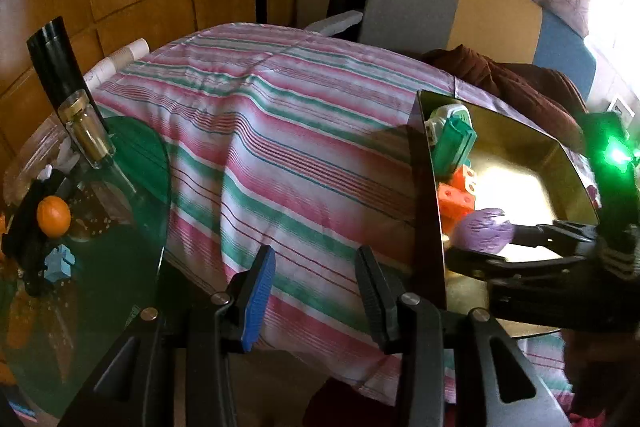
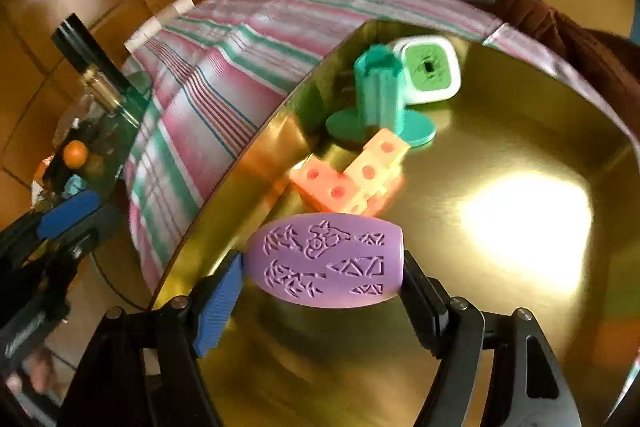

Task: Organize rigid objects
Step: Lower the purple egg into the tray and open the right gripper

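Observation:
My right gripper [image 2: 324, 261] is shut on a purple carved barrel-shaped piece [image 2: 326, 261], held over the gold tray [image 2: 500, 307] near its left wall. In the tray lie an orange block piece [image 2: 352, 179], a teal spool [image 2: 380, 99] and a white-and-green cube [image 2: 430, 69]. My left gripper [image 1: 316, 283] is open and empty above the striped cloth [image 1: 260, 131], left of the tray [image 1: 430, 219]. In the left wrist view the right gripper [image 1: 484, 239] holds the purple piece [image 1: 482, 231] inside the tray.
A green glass side table [image 1: 120, 267] at the left carries a small glass bottle [image 1: 86, 129] with a black cap, an orange ball [image 1: 53, 216] and a blue piece [image 1: 59, 263]. A brown cloth [image 1: 520, 79] lies behind the tray. Wooden panels stand behind.

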Action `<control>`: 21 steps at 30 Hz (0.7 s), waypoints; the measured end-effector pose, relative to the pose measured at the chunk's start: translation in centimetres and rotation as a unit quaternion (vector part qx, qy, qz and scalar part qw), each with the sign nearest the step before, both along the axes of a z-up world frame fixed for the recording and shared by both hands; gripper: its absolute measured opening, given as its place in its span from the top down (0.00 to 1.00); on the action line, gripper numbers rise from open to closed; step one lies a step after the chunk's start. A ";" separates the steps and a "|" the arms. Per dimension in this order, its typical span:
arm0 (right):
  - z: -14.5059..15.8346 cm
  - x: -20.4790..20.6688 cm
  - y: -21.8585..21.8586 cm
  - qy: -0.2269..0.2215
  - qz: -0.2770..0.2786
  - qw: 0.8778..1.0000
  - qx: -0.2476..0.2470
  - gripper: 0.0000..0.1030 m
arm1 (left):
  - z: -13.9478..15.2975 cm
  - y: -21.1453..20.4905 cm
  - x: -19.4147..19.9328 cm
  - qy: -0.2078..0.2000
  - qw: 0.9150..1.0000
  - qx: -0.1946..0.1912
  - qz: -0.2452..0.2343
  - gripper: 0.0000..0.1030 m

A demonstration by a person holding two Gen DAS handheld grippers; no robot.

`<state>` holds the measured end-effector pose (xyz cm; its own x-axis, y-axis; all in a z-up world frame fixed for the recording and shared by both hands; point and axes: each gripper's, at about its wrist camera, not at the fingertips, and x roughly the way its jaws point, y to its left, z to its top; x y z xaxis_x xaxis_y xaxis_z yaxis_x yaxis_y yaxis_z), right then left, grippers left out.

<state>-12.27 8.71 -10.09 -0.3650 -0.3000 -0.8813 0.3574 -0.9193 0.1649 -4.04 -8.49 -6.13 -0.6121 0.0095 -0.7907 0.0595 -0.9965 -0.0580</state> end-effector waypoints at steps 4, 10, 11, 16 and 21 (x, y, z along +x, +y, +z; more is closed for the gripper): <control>0.6 0.3 -0.9 0.013 0.009 1.000 -0.008 0.26 | -0.2 0.2 -0.1 -0.003 1.000 0.001 -0.004 0.60; 1.3 1.0 -0.7 0.024 0.007 1.000 -0.017 0.21 | 0.0 0.3 0.0 0.001 1.000 0.002 -0.005 0.60; 1.5 1.1 -0.4 0.026 0.004 0.999 -0.020 0.21 | 0.1 0.3 0.0 0.002 1.000 0.002 -0.006 0.60; 2.3 1.9 1.1 0.035 -0.013 0.999 -0.025 0.19 | 0.3 0.7 0.2 0.004 1.000 0.001 -0.013 0.60; 2.9 2.5 1.9 0.046 -0.024 0.998 -0.023 0.19 | 0.8 1.2 0.4 0.010 1.000 -0.001 -0.020 0.60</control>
